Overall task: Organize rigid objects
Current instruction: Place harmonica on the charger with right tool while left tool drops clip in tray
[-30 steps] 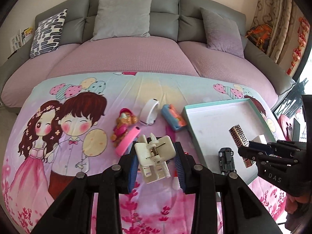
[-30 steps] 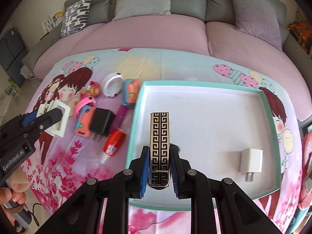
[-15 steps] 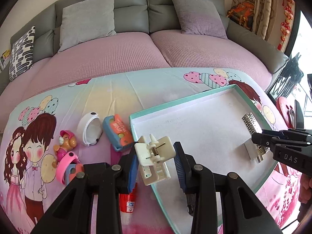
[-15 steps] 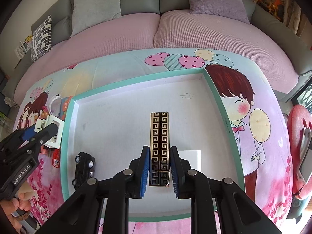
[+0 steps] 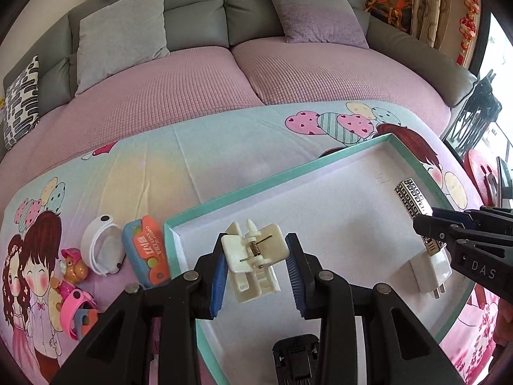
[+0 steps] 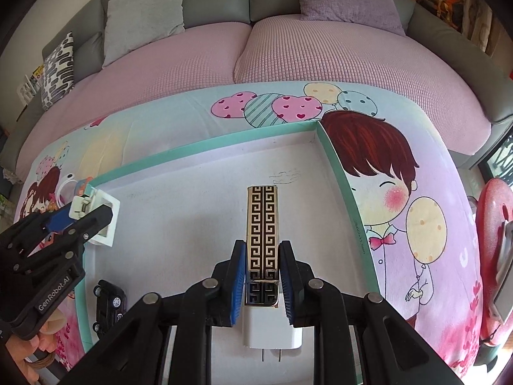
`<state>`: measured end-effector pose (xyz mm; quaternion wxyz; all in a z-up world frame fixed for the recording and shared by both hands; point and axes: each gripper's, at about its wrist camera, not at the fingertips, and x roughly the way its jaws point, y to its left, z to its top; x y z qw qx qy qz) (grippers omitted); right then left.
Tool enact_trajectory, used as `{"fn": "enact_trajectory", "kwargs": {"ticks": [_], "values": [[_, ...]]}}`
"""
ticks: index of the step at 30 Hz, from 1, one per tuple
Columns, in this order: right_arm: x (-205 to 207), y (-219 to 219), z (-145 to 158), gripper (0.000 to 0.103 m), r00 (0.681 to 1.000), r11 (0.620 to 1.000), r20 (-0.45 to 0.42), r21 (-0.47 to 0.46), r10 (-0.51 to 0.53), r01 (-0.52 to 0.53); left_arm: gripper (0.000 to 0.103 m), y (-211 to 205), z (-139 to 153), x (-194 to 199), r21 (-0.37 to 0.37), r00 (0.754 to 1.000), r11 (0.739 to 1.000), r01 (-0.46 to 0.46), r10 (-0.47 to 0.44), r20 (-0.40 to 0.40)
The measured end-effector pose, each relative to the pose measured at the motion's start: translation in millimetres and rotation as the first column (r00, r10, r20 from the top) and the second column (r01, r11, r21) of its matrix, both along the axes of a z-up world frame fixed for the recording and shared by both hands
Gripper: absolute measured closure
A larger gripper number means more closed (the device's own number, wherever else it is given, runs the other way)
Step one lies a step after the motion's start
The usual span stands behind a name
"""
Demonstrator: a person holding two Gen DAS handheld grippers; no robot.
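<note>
On a cartoon-print cloth (image 5: 224,147) before a sofa (image 5: 192,64), a tray (image 5: 243,192) holds a white charger (image 6: 272,330). The left gripper (image 5: 255,269) grips a white clip (image 5: 253,256) over the tray; the right gripper (image 6: 262,284) clamps a patterned lighter (image 6: 262,224) above the charger.

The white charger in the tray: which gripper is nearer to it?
Right. The right gripper, shut on the patterned lighter, hangs just over the white charger. The left gripper, holding a white clip, is across the tray.
</note>
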<state>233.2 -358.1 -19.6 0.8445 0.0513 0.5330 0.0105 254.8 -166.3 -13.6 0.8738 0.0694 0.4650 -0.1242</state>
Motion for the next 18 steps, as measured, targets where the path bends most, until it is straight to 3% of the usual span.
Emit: {"fn": "enact_trajectory", "kwargs": {"ticks": [9, 13, 14, 17, 18], "values": [[0.8, 0.8, 0.5, 0.08, 1.0, 1.0, 0.008, -0.005, 0.001, -0.001, 0.064, 1.2, -8.3, 0.9, -0.022, 1.0, 1.0, -0.003, 0.003, -0.028], [-4.1, 0.4, 6.3, 0.076, 1.0, 1.0, 0.013, -0.021, -0.005, 0.005, 0.045, 6.7, 2.5, -4.1, -0.026, 1.0, 1.0, -0.007, 0.007, 0.0], [-5.6, 0.0, 7.8, 0.071, 1.0, 1.0, 0.014, -0.026, -0.007, 0.008, 0.043, 8.3, 5.9, -5.4, -0.028, 1.0, 1.0, -0.009, 0.01, 0.007], [-11.2, -1.2, 12.4, 0.053, 1.0, 0.999, 0.019, -0.036, -0.014, 0.015, 0.024, 13.8, 14.8, -10.2, -0.031, 0.999, 0.999, -0.019, 0.02, 0.027], [-13.4, -1.6, 14.2, 0.051, 1.0, 0.999, 0.019, -0.039, -0.014, 0.015, 0.018, 16.0, 17.6, -11.7, -0.028, 0.999, 0.999, -0.025, 0.026, 0.034]]}}
